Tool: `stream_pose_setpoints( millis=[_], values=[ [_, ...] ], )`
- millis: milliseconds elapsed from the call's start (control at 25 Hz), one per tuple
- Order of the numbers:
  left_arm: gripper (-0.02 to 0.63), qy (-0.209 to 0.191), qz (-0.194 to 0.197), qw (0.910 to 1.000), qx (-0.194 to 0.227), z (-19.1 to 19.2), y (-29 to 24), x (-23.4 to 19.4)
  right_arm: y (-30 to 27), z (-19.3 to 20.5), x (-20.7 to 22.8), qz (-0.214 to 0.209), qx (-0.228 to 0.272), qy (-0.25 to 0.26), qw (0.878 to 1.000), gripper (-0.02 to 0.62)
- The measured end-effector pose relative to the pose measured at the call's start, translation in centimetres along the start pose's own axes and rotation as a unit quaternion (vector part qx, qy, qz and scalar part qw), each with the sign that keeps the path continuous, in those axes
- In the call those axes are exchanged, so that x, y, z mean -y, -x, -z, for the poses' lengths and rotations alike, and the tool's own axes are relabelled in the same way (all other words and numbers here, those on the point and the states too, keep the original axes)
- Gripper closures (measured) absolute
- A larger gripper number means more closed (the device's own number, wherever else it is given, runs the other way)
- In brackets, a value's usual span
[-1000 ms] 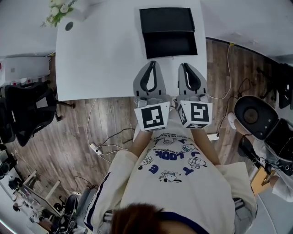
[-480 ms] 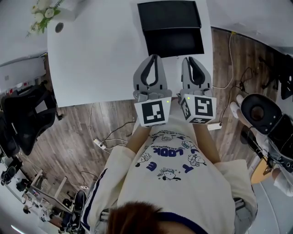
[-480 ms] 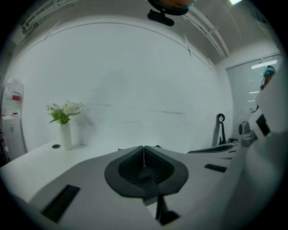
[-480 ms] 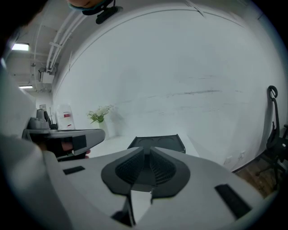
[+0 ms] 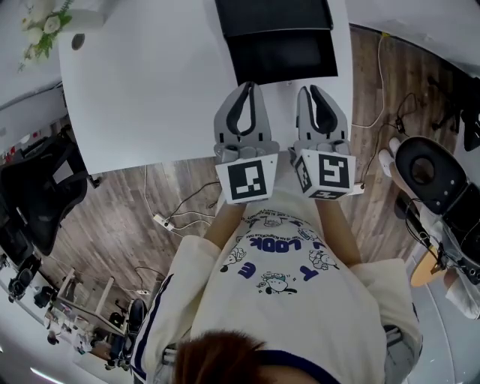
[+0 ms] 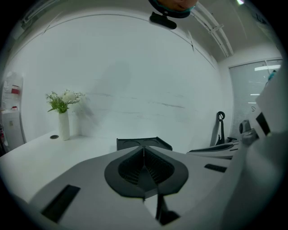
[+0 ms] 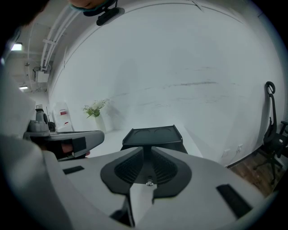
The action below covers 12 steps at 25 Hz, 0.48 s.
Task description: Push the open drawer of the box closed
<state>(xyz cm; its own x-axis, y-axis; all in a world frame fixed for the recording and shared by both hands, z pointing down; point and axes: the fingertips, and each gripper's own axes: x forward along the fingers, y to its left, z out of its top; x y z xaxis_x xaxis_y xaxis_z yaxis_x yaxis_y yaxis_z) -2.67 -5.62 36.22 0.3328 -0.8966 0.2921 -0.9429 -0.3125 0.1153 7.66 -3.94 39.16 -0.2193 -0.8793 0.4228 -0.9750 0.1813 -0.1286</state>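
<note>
A black box (image 5: 271, 15) stands at the far side of the white table (image 5: 135, 90), its open drawer (image 5: 286, 64) pulled out toward me. My left gripper (image 5: 246, 87) and right gripper (image 5: 310, 90) hover side by side over the table's near part, tips just short of the drawer front. The left one's jaws are shut and empty; in the left gripper view (image 6: 144, 148) the box (image 6: 143, 143) lies straight ahead. The right gripper's (image 7: 147, 152) jaws are starting to open, tips still together, nothing between them. It points at the box (image 7: 153, 134).
A white vase of flowers (image 5: 37, 30) stands at the table's far left corner. A black office chair (image 5: 37, 195) is left of the table. Cables and a power strip (image 5: 161, 221) lie on the wood floor. A round black device (image 5: 424, 171) sits to the right.
The box and table have slid toward the top of the head view. Both grippers stay side by side and have crept slightly forward toward the drawer.
</note>
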Motion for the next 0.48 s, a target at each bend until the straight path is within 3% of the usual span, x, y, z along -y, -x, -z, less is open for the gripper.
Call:
stream_pose_setpoints(
  millis=[120,480],
  values=[
    [0.588,0.005,-0.01,0.9999,-0.005,0.6,0.1,0.1,-0.2,0.8,0.2,-0.012,-0.014,-0.003,1.0,0.479],
    [0.588,0.015,-0.023,0.9995,-0.016,2.2,-0.2,0.7,-1.8,3.8,0.7,-0.041,-0.059,0.016,0.997,0.474]
  ],
)
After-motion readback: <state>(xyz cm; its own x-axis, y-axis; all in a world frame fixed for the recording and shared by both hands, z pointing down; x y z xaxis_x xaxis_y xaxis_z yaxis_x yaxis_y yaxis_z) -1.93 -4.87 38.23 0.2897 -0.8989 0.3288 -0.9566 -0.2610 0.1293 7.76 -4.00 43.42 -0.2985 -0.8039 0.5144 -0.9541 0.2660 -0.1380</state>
